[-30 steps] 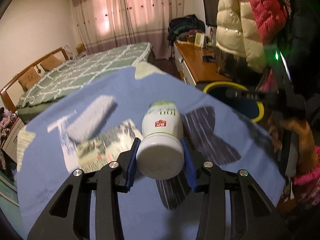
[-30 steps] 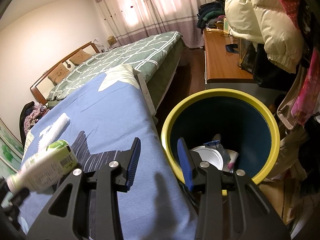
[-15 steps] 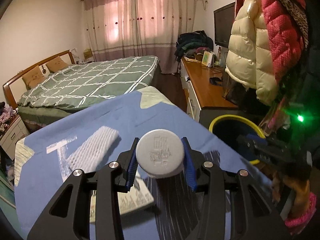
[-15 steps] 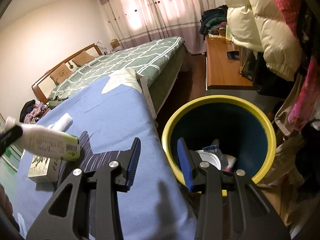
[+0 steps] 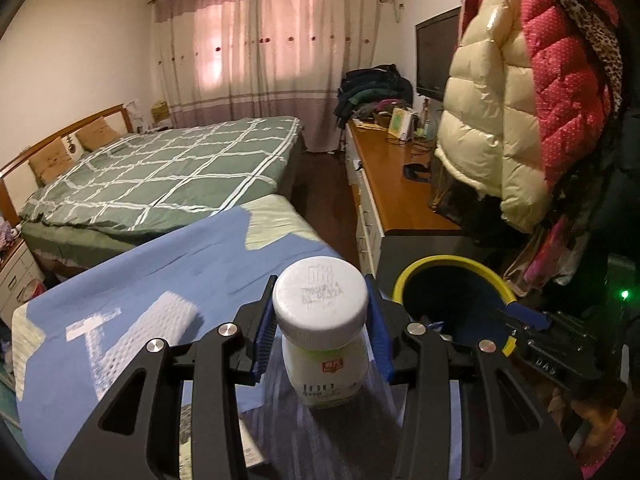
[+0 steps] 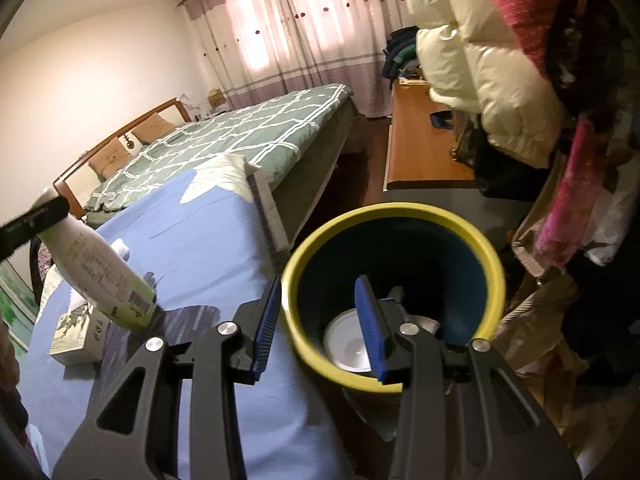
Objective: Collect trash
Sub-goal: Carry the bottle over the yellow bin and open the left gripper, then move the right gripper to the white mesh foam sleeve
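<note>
My left gripper, clamped on the white plastic bottle w/ green label at its cap, has lifted it off the blue cloth toward the yellow-rimmed dark bin, drop looks next; right gripper half open, empty, over bin.

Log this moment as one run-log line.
left gripper: shut on white bottle, lifted off blue cloth | right gripper: open, empty, by yellow-rimmed bin | bin: trash inside

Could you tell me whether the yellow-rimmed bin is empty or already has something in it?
Not empty: the bin already holds a white lid-like disc and other scraps at its bottom, seen from the right wrist.
</note>
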`<state>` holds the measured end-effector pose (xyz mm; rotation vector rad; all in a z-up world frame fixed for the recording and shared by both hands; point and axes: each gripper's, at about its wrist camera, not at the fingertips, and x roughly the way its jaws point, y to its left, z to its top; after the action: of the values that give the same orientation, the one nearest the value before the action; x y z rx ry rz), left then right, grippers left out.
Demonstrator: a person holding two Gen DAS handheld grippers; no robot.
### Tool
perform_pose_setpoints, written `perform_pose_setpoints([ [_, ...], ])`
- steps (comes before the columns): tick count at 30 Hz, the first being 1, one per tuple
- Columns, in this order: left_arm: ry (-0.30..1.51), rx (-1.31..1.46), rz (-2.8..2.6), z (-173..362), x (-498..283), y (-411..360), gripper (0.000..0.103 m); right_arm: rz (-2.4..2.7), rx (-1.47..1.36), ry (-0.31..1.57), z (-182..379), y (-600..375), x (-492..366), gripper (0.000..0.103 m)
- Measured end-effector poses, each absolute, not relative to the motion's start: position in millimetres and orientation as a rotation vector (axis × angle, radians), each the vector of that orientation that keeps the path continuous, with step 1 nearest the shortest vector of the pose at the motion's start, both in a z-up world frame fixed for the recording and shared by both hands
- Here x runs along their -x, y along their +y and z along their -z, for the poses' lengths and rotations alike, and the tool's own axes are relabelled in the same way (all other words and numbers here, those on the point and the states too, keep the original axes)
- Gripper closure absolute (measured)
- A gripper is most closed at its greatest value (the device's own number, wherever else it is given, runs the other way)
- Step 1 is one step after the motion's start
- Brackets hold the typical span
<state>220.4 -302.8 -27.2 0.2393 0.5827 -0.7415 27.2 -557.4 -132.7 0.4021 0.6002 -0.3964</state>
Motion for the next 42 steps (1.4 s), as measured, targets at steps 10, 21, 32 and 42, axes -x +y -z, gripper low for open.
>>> perform_pose_setpoints([
  [10,0.559,-0.256,0.895,13.6,-198.8,-389.3,0.062,0.493,-0.437,0.599,141.3,-599.6,3.5,0.066],
  [21,0.651,-0.31,0.881,62.5,-204.8,-475.8,0.014,0.54,-0.461,0.616,152.1,-621.7,12.9,0.059],
  [32,0.612,-0.158,0.649,37.2,-221.7,-322.1,0.012,0.434,-0.419,0.641,144.4,-590.0,-16.1,0.058],
  [42,0.543,-0.048,0.112,51.1,-246.2,-86.4,0.011,0.125,-0.267,0.687,107.8,-488.9,-112.7,0.058],
])
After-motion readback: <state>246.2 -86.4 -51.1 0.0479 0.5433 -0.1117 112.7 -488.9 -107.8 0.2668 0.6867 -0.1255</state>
